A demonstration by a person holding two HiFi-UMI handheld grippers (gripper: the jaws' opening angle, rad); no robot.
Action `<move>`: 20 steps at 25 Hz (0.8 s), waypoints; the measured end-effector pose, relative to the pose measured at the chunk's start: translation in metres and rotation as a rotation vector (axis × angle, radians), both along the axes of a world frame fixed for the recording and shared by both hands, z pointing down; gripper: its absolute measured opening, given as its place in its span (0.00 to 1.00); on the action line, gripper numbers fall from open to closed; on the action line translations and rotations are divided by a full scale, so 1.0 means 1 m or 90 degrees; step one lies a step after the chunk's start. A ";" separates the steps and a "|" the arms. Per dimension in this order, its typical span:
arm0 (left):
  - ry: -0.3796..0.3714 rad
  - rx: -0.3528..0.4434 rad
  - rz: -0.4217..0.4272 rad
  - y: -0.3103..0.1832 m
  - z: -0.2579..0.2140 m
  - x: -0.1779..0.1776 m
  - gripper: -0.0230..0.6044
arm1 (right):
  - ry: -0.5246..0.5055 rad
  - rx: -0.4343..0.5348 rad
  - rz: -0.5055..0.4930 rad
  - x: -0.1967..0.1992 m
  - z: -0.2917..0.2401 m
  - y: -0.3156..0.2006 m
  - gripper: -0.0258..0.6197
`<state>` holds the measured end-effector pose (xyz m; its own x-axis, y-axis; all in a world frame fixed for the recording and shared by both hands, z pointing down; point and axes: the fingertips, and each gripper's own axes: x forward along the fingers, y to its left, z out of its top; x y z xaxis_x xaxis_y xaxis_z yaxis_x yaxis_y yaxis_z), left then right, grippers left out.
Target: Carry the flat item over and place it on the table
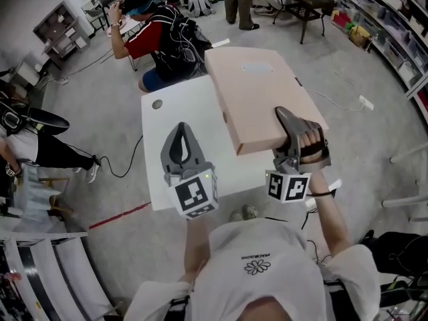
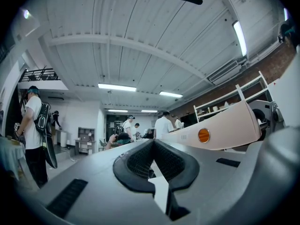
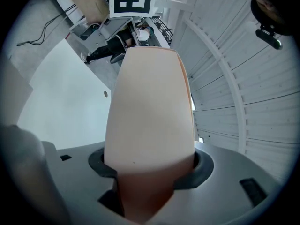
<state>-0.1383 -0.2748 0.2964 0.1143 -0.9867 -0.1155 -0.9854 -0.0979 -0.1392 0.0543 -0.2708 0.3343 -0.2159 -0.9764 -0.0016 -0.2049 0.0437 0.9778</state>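
The flat item is a pale pink-beige box [image 1: 261, 95], [image 3: 150, 116]. My right gripper [image 1: 289, 122], [image 3: 150, 170] is shut on its near edge and holds it in the air, slightly tilted, over the right side of the white table [image 1: 180, 112], [image 3: 65, 102]. In the left gripper view the box [image 2: 225, 130] shows edge-on at the right. My left gripper [image 1: 180, 136], [image 2: 153, 144] hovers over the table's near middle, apart from the box, its jaws shut with nothing between them.
A person [image 1: 160, 39] crouches at the table's far edge, and another person [image 1: 27, 146] is at the left. A cable [image 1: 127, 166] and a red floor line [image 1: 120, 216] lie left of the table. Shelves [image 1: 394, 39] line the right wall.
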 end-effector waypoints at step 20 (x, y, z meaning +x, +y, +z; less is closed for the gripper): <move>0.000 -0.061 -0.052 0.000 0.040 -0.044 0.06 | 0.153 -0.229 -0.031 -0.048 0.138 -0.033 0.49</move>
<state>-0.1827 -0.2749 0.3359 0.0330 -0.9993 -0.0195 -0.9906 -0.0301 -0.1333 0.0067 -0.3042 0.4727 -0.2146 -0.8940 0.3932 0.0371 0.3949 0.9180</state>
